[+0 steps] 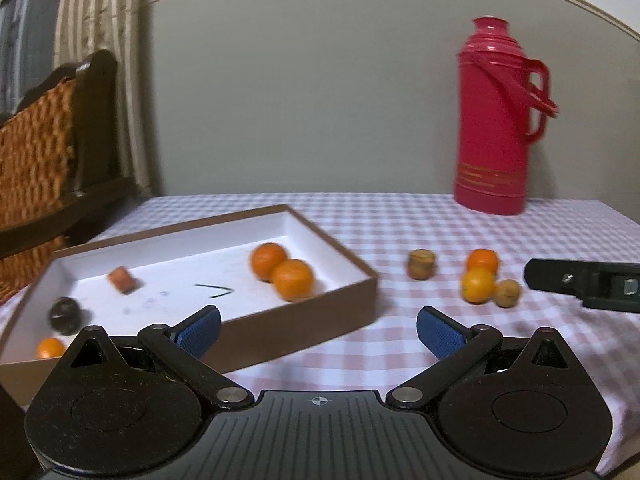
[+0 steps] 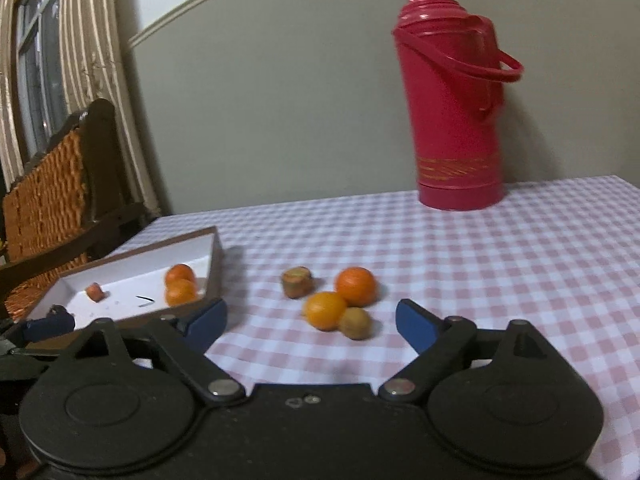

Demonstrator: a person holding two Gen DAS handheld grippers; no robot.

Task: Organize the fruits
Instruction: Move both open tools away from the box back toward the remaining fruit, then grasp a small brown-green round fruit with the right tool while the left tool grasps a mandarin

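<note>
A brown box with a white inside (image 1: 296, 220) (image 2: 214, 256) lies on the checked table. In it are two oranges (image 1: 282, 268) (image 2: 180, 284), a small red piece (image 1: 122, 279) (image 2: 95, 291), a dark fruit (image 1: 66, 314) and a small orange (image 1: 50, 347). On the cloth to its right lie two oranges (image 1: 478, 276) (image 2: 340, 294), a brown cut fruit (image 1: 421, 264) (image 2: 297, 281) and a brown round fruit (image 1: 507, 292) (image 2: 355, 322). My left gripper (image 1: 318, 330) is open and empty at the box's near right corner. My right gripper (image 2: 312, 320) is open and empty, just short of the loose fruits; it also shows in the left wrist view (image 1: 584, 284).
A tall red thermos (image 1: 496, 120) (image 2: 456, 96) stands at the back of the table by the grey wall. A wicker chair with a dark frame (image 1: 48, 152) (image 2: 52, 208) stands left of the table, with a striped curtain (image 2: 92, 40) behind it.
</note>
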